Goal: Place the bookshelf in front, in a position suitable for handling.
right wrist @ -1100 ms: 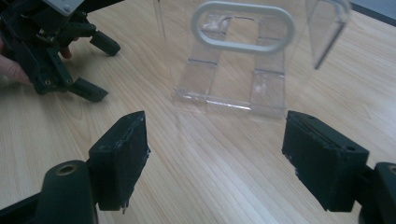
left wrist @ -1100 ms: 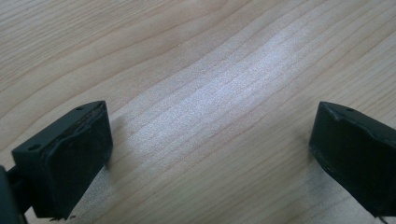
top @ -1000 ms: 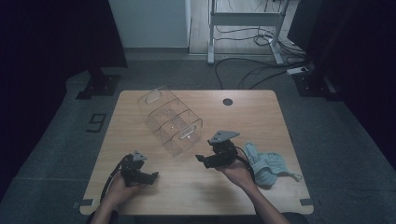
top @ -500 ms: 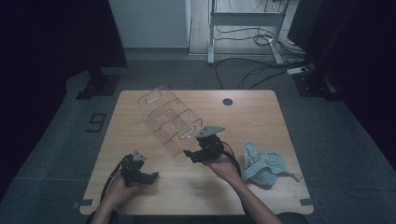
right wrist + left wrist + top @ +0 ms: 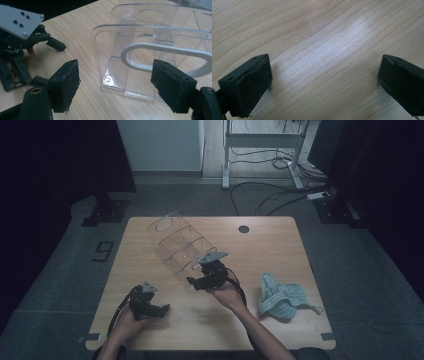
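A clear plastic divided bin [image 5: 179, 246] lies slanted across the middle of the wooden table [image 5: 270, 245]. My right gripper [image 5: 194, 282] is at the bin's near end, jaws open. In the right gripper view the bin's end wall with its handle cutout [image 5: 160, 51] stands just ahead of the right gripper [image 5: 117, 85], between the lines of the two pads, and neither pad touches it. My left gripper [image 5: 164, 309] rests near the table's front left. Its jaws stand wide open over bare wood in the left gripper view [image 5: 324, 80]. The left gripper [image 5: 22, 45] also appears at the upper left of the right gripper view.
A crumpled light blue cloth [image 5: 282, 296] lies at the front right of the table. A small black round grommet [image 5: 243, 228] sits near the far edge. Cables and a metal stand [image 5: 260, 150] are on the floor beyond the table.
My right gripper has moved left, away from the cloth and up to the near end of the clear bin. The left gripper has stayed put.
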A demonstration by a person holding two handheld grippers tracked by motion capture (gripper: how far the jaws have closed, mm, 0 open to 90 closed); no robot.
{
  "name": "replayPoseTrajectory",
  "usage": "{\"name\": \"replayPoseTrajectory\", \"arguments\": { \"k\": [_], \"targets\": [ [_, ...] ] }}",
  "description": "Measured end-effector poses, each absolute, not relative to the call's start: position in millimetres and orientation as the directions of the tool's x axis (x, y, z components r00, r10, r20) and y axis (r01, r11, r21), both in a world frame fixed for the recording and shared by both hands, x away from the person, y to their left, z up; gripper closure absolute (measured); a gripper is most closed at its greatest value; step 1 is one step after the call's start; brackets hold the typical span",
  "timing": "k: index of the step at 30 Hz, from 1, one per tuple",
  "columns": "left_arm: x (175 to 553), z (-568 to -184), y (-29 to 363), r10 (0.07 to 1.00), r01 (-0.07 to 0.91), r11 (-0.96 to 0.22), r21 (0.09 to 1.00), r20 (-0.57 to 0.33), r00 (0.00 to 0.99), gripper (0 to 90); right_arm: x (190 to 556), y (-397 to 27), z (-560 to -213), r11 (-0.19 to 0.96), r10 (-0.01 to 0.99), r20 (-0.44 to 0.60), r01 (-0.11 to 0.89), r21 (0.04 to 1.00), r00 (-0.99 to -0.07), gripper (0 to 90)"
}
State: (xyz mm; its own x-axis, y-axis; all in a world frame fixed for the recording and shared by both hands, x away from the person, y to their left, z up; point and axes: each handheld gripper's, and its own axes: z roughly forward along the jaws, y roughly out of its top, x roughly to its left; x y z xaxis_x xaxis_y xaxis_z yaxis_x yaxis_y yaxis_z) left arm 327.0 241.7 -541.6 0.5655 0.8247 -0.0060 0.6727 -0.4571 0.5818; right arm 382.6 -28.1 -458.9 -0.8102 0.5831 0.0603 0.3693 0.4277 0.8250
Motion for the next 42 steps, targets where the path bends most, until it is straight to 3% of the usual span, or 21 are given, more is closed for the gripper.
{"name": "replayPoseTrajectory", "arguments": {
  "k": [19, 25, 26, 42],
  "targets": [
    [327, -542, 242, 0.823, 0.67, -0.459, 0.583, -0.006, 0.569, 0.0, 391, -5, -466, 0.41, 0.586, 0.067, 0.367, 0.835, -0.807, 22.6],
    [327, -542, 242, 0.823, 0.67, -0.459, 0.583, -0.006, 0.569, 0.0, 391, -5, -467, 0.39, 0.612, 0.063, 0.37, 0.843, -0.788, 30.3],
    [327, -542, 242, 0.822, 0.67, -0.459, 0.583, -0.006, 0.569, 0.0, 392, -7, -466, 0.385, 0.62, 0.062, 0.372, 0.845, -0.783, 38.1],
    [327, -542, 241, 0.822, 0.67, -0.46, 0.583, -0.006, 0.569, 0.0, 390, -12, -463, 0.408, 0.626, 0.04, 0.371, 0.834, -0.778, 44.8]
  ]
}}
